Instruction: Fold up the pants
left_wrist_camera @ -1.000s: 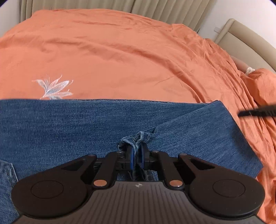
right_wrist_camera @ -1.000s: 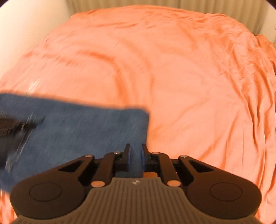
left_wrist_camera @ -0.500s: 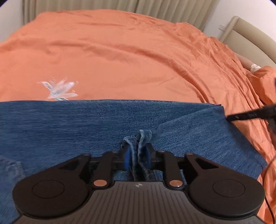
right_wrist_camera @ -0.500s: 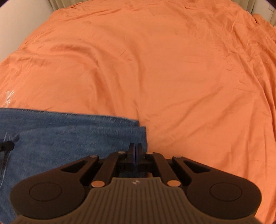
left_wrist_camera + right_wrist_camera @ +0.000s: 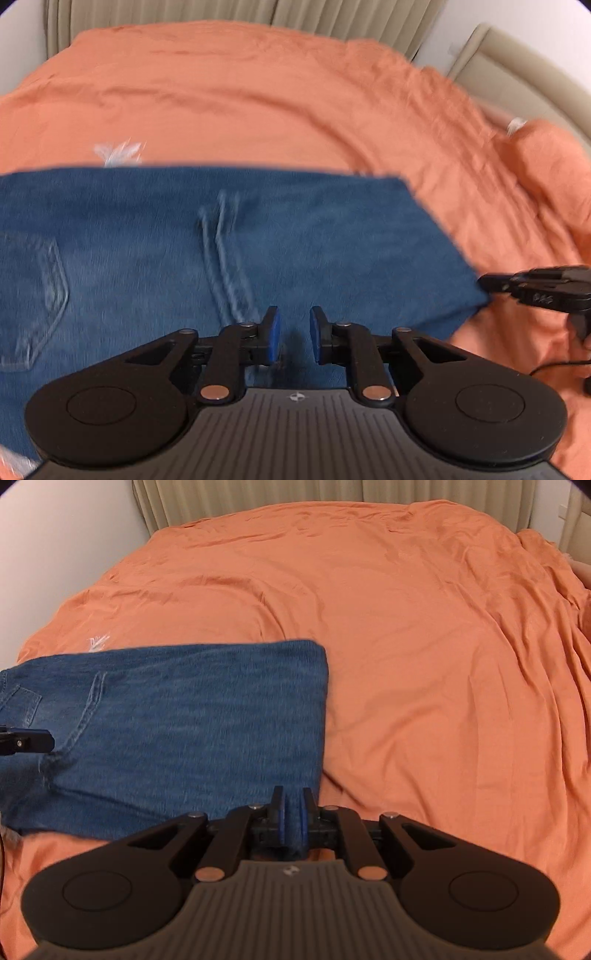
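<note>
Through my left wrist camera, my left gripper [image 5: 293,338] stands released, its blue pads [image 5: 274,338] apart with nothing pinched between them; its jaws have just been closing a little over bare denim. The only marking I can make out on it is a small round emblem [image 5: 294,397] on the ribbed body, no readable writing. Below lie the blue jeans [image 5: 221,240], folded into a flat rectangle on the orange bedspread [image 5: 258,92], showing a double-stitched seam [image 5: 225,258] and a back pocket [image 5: 40,295] at left. A white embroidered flower [image 5: 118,153] peeks out just beyond the far edge. At the right my other gripper reaches the jeans' near corner; faint embossed characters on it are too blurred to read. A beige headboard [image 5: 517,66] shows here only.

Through my right wrist camera, my right gripper [image 5: 291,821] is clenched on the jeans' [image 5: 192,720] near right corner, denim pressed between its pads [image 5: 281,821]. This view alone shows the white wall [image 5: 55,554] and the folded right edge in full.
</note>
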